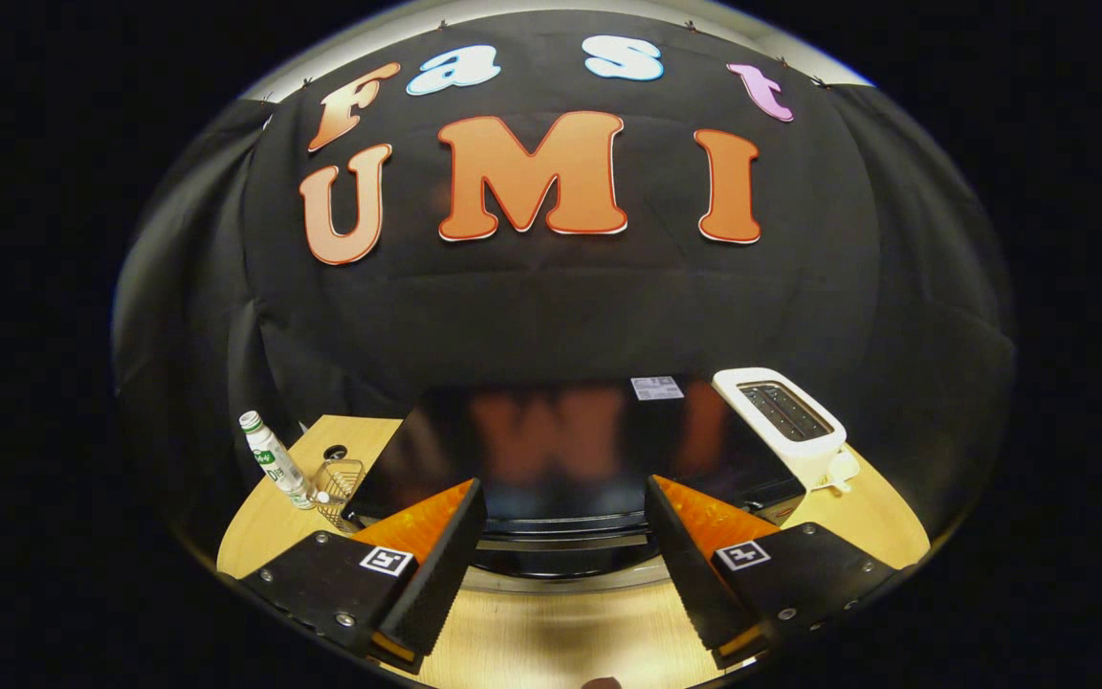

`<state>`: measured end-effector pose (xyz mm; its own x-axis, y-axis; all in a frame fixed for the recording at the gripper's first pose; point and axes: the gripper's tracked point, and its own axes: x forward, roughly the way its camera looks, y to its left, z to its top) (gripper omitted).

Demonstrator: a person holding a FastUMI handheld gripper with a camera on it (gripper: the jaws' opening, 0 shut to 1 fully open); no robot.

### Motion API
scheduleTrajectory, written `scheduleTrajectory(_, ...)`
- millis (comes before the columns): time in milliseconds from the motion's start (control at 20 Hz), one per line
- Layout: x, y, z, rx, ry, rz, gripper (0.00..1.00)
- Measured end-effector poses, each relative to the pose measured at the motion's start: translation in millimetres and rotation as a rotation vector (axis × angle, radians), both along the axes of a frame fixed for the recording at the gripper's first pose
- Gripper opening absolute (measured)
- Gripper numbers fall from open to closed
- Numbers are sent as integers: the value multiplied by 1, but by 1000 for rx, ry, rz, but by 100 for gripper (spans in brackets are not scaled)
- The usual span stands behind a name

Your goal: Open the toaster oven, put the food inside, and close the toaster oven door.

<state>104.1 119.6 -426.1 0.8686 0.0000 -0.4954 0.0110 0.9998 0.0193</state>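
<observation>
Hovering our hand-held gripper spread wide and empty above the closed toaster oven on the tabletop, we judge the opening step barely begun; next we must reach its door handle between the fingers.

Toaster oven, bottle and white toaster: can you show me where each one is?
Toaster oven (551, 450): gripper view, on its shiny black top, just beyond the open fingers.
Bottle (274, 461): gripper view, on its label, beside the wire basket.
White toaster (785, 416): gripper view, on its slotted top.
</observation>
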Motion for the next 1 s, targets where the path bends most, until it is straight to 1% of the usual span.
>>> scheduleTrajectory(200,-5,4,-16,4,43,13,99)
scheduleTrajectory(300,-11,4,-20,-18,50,18,99)
scheduleTrajectory(500,-18,4,-19,-26,64,15,99)
scheduleTrajectory(1000,-72,0,-22,-29,81,20,99)
